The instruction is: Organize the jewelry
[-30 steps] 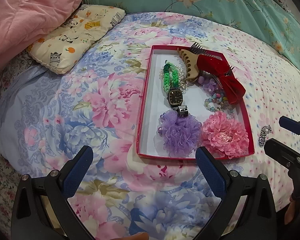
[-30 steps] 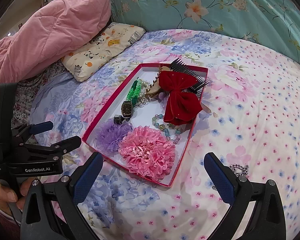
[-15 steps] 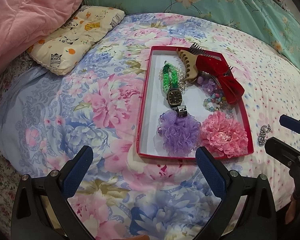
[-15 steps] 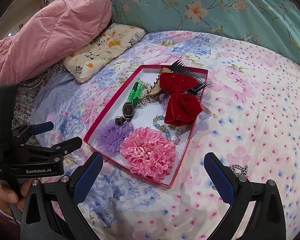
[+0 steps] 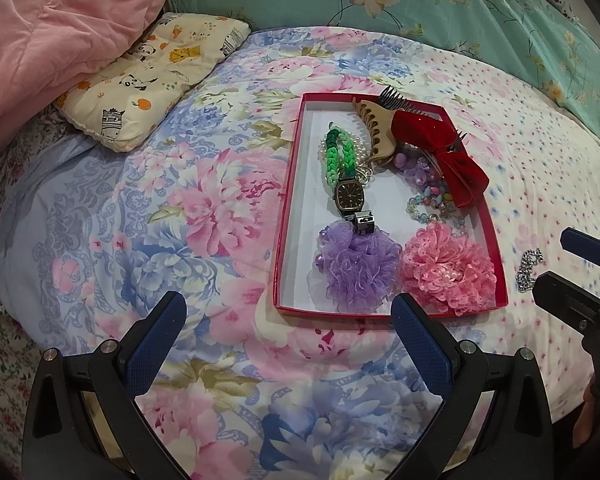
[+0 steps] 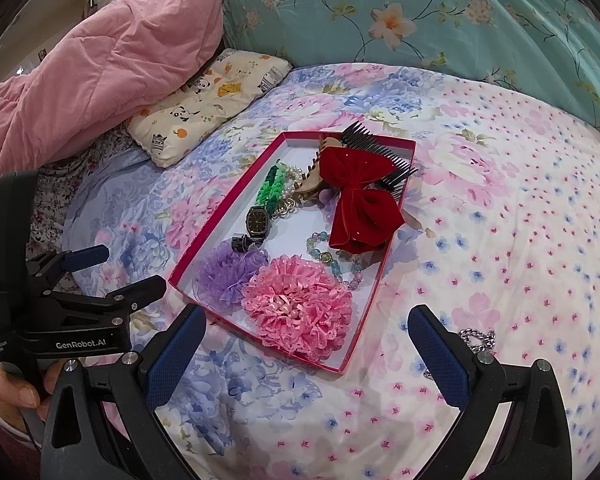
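While the left gripper (image 5: 288, 328) hovers over the flowered bedspread (image 5: 204, 208) with its blue-padded jaws spread wide and empty, the shallow red cardboard tray (image 5: 290, 184) lies just beyond its right finger. Inside sit a green braided bracelet (image 5: 338, 156), a square-faced wristwatch (image 5: 350, 195), a purple mesh scrunchie (image 5: 358, 266), a pink lace scrunchie (image 5: 448, 270) and a red velvet bow (image 5: 444, 152). A silver chain (image 5: 529, 268) lies outside, right of the tray.

From the right wrist view, the right gripper (image 6: 308, 350) also gapes wide, holding nothing; the chain (image 6: 476, 338) rests by its right finger, the tray (image 6: 216, 232) ahead.
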Motion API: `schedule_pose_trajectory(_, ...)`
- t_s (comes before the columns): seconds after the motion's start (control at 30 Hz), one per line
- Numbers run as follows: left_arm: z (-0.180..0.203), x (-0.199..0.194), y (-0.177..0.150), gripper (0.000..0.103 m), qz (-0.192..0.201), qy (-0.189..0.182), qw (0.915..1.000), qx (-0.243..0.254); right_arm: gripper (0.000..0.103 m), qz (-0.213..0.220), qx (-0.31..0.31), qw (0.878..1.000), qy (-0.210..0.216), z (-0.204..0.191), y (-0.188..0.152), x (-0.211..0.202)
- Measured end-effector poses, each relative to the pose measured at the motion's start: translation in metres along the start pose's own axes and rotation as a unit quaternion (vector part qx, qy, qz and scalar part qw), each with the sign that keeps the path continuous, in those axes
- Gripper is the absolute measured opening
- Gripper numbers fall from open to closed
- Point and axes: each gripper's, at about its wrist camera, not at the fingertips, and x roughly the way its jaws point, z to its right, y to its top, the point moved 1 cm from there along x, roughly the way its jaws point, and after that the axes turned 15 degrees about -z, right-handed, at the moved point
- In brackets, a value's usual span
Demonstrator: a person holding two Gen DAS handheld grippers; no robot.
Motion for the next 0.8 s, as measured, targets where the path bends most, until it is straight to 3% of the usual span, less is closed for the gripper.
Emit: schedule_pose_trajectory(0.8,0.0007,-0.0016,0.0014,0.103,0.0,-0.002,1.0,0.003,0.102,0.0,0.002,1.0,0.002,0.0014,0.0007,-0.0017)
